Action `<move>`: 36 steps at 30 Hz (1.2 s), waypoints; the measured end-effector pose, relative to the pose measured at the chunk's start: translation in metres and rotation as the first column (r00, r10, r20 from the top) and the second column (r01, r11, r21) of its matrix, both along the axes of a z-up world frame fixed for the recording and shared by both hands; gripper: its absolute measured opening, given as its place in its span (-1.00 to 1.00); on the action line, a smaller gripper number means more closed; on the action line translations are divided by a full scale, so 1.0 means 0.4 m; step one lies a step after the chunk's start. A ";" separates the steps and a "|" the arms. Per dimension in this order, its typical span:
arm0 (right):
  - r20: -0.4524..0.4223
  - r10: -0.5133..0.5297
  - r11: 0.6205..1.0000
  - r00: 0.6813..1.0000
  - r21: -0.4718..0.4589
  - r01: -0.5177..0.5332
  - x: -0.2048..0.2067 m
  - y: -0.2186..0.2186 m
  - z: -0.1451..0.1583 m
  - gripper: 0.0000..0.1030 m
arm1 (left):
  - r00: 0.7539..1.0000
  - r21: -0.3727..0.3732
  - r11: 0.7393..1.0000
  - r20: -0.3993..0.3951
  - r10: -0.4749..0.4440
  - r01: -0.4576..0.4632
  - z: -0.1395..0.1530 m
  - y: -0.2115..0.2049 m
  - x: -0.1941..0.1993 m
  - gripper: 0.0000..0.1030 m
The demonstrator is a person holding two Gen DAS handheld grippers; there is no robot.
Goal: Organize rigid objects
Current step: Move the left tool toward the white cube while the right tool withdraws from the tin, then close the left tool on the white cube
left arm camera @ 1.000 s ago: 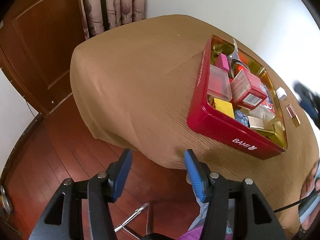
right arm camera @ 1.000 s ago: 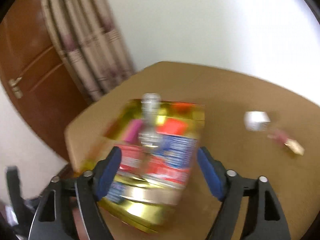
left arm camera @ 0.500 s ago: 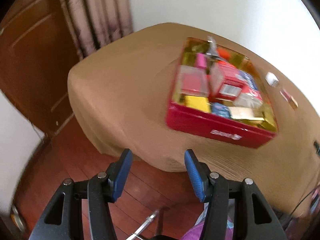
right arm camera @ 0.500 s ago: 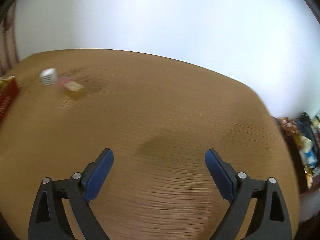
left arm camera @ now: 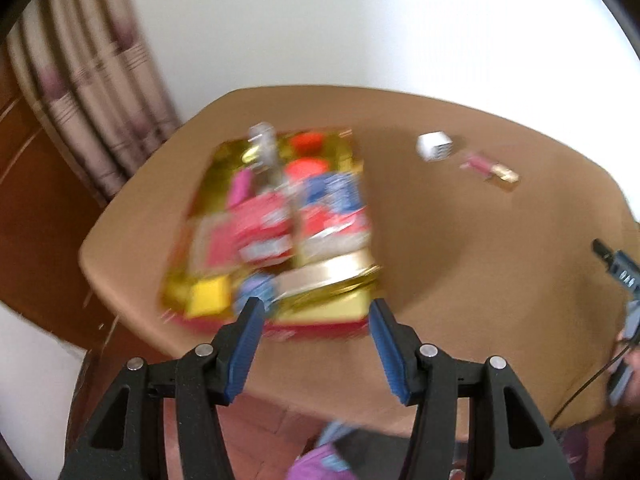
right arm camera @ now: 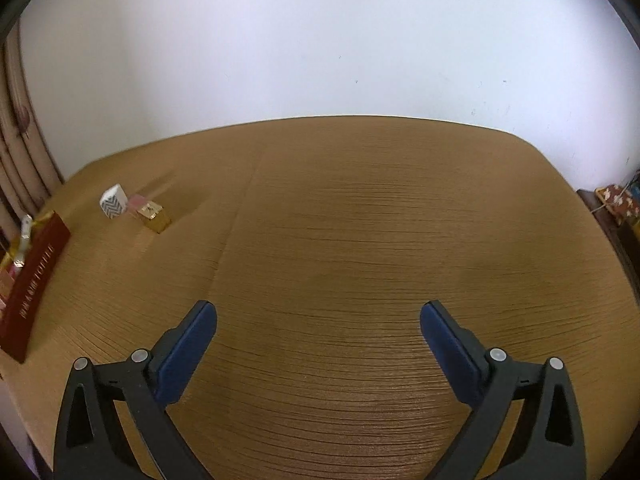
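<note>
So the red tin [left arm camera: 320, 326] packed with little boxes sits on the left of the brown ribbed tablecloth [right arm camera: 360, 240], all blurry. A small white patterned box [right arm camera: 114, 202] and a pink-and-gold lipstick-looking thing [right arm camera: 150, 214] lie just right of it. Left gripper [left arm camera: 316, 312] hangs open, nothing in it. Right gripper [right arm camera: 318, 316] has just been opening wide over bare cloth.

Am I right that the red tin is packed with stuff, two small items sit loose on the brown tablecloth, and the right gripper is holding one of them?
Not quite. The right gripper holds nothing: the right wrist view shows its jaws, which have just been opening, wide apart over bare tablecloth. The white box and gold-capped item lie loose beside the packed red tin.
</note>
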State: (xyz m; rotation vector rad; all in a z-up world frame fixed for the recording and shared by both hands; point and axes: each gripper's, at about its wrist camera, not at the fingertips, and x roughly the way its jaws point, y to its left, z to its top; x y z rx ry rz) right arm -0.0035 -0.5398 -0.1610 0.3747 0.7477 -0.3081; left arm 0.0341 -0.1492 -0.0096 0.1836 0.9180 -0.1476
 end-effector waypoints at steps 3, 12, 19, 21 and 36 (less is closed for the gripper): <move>0.022 0.019 1.000 1.000 0.022 -0.019 0.001 0.000 0.005 0.98 | 0.999 -0.014 0.999 -0.013 -0.047 0.046 0.013 -0.086 0.059 0.08; 0.076 0.093 0.993 0.993 0.060 -0.097 0.006 0.009 0.013 0.98 | 0.988 -0.093 0.991 -0.111 -0.108 0.098 0.018 -0.279 0.336 0.08; 0.089 0.132 0.988 0.987 0.073 -0.139 -0.004 0.010 0.016 0.98 | 0.968 -0.122 0.992 -0.242 -0.071 0.042 -0.044 -0.378 0.533 0.08; 0.093 0.138 0.987 0.986 0.075 -0.145 -0.001 0.013 0.017 0.98 | 0.961 -0.121 0.992 -0.270 -0.055 0.023 -0.062 -0.393 0.568 0.08; 0.105 0.161 0.982 0.981 0.086 -0.170 -0.006 0.012 0.013 0.98 | 0.935 -0.118 0.993 -0.354 -0.012 -0.031 -0.119 -0.442 0.669 0.08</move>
